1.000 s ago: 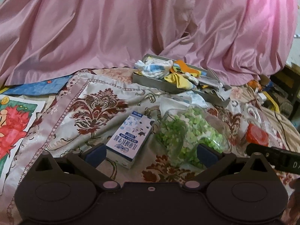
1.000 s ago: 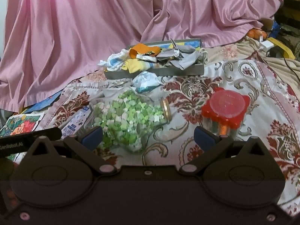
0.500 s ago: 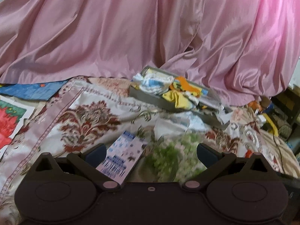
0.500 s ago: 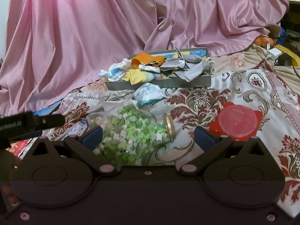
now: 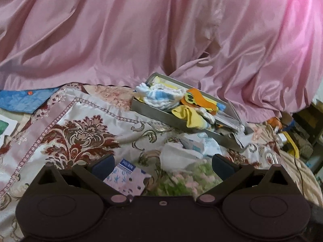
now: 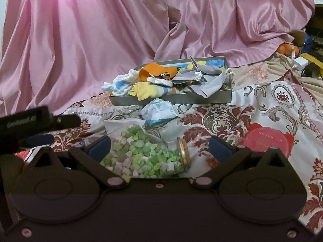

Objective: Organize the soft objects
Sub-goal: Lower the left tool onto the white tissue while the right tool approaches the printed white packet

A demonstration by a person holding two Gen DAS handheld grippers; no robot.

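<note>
A grey tray (image 6: pixel 171 100) heaped with small socks and cloths (image 6: pixel 145 89) sits far back on a floral bedspread (image 6: pixel 272 104), against a pink satin drape (image 6: pixel 101 30). Near it lies a crumpled white-and-blue cloth (image 6: pixel 158 111), then a clear jar of green and pink bits (image 6: pixel 145 153) on its side. The right gripper (image 6: pixel 159 148) and left gripper (image 5: pixel 162 164) hover spread wide, holding nothing. A red lid (image 6: pixel 268 139) rests at the right.

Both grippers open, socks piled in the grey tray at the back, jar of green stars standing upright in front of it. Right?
One thing is off: the jar of green stars is lying on its side, gold rim toward the right, as the right wrist view shows. Otherwise correct: left gripper and right gripper are open, and socks fill the grey tray.
</note>
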